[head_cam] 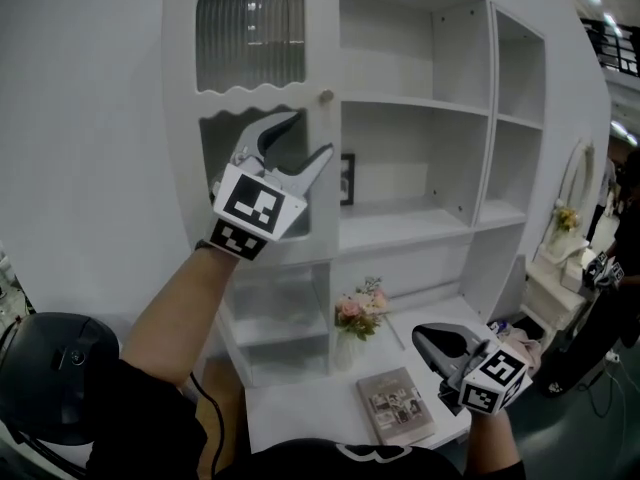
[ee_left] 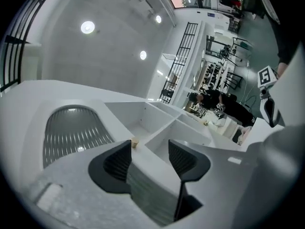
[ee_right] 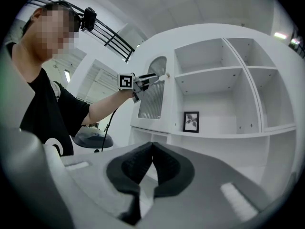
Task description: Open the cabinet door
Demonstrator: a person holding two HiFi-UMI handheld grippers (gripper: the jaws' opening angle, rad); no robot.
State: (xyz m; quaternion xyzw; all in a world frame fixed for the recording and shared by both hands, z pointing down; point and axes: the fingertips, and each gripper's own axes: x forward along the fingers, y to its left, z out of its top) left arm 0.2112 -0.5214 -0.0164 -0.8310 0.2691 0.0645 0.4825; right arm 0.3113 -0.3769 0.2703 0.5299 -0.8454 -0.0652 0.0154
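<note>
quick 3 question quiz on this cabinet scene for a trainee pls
1. True or false: the left tool is clamped on the knob of the door.
2. What stands on the shelf just right of the door? A. a picture B. a mug C. a clock
3. Fill in: the right tool has its jaws ___.

Key
1. False: its jaws stand apart near the knob, not pressing on it.
2. A
3. shut, with nothing between them.
</note>
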